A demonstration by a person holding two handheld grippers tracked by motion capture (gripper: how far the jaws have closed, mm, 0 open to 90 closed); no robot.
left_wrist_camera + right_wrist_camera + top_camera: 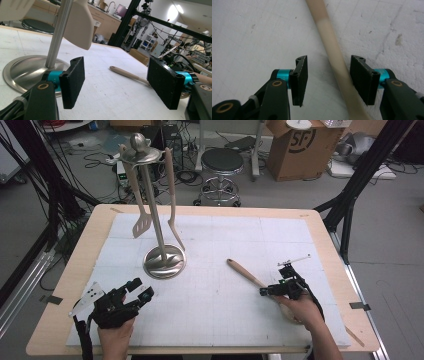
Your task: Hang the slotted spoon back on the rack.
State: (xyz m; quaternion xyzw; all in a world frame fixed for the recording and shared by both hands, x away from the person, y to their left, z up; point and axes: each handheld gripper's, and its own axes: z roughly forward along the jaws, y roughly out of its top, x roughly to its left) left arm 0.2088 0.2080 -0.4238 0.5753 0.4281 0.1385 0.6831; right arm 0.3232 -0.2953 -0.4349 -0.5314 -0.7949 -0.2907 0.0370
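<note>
The wooden spoon [246, 273] lies flat on the white mat [215, 270] that covers the surface, in the right half toward the near edge, its handle end pointing to the middle of the surface and its bowl end under the person's right hand [300, 309]. The right gripper [328, 79] is lowered over the handle, which runs between its two fingers [300, 77]; they stand apart on either side, the handle close to the right one, with no firm press to be seen. The left gripper [115, 83] rests near the near left corner, its fingers wide apart with nothing between them. A steel utensil stand [161, 245] stands left of centre, a slotted turner [141, 222] and another utensil [173, 215] hanging from it.
</note>
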